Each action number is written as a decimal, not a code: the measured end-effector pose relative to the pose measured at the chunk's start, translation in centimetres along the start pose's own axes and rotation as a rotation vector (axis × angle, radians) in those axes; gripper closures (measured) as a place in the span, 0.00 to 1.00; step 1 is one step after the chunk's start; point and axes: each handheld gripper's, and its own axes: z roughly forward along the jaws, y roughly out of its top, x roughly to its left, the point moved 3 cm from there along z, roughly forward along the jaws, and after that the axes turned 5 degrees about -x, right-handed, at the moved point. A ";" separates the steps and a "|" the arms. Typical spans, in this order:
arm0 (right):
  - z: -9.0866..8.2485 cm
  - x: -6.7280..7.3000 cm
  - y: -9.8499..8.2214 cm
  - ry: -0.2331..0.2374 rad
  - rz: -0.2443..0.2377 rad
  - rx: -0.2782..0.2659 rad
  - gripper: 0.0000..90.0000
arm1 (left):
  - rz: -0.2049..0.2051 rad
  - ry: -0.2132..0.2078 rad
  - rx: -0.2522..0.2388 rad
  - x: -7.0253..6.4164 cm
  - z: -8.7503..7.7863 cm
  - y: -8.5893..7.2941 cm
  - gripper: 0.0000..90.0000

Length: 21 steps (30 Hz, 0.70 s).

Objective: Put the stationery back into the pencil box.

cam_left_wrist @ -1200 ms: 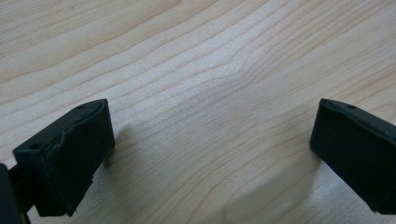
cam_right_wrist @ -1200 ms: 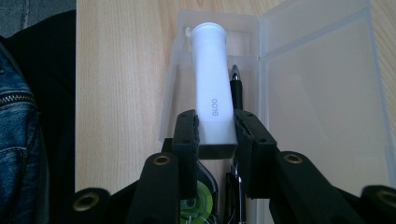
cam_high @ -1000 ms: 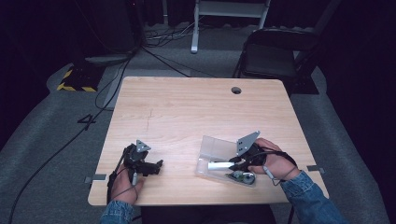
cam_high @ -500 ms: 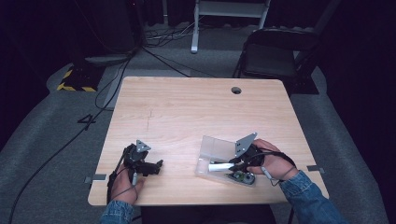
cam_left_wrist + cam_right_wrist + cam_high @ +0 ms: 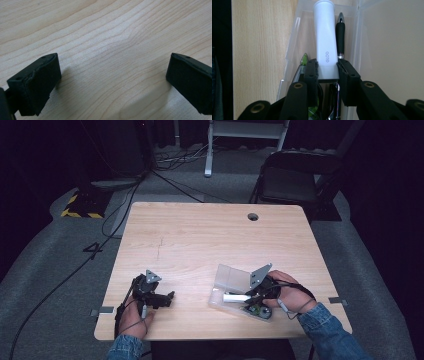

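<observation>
Glue stick in clear case, near-right of table

R gripper [image 5: 327, 68] clamped on white glue stick [image 5: 326, 45], held over open clear plastic case [image 5: 235, 280] w/ lid up; black pen [image 5: 340, 32] just beside stick, in case. L gripper [image 5: 167, 297] at near-left on bare wooden table [image 5: 200, 235], well apart from case; jaws wide apart, nothing between.

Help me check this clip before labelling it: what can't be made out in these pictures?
- Green item in the clear plastic case, right gripper view: mostly hidden behind the right tool, so its kind is unclear.
- Black pen, same view: its lower half is hidden behind that tool.
- White glue stick, high view: label too small to read.
- Left tool, high view: jaw gap too small to judge.
</observation>
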 end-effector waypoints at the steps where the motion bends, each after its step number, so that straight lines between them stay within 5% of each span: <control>1: 0.1 0.0 0.0 -0.001 0.003 0.004 0.79 | 0.000 0.000 0.000 0.0 0.0 0.0 0.00; 21: 0.3 0.3 0.1 0.016 0.063 -0.016 0.75 | 0.001 0.001 0.001 0.0 0.0 0.0 0.00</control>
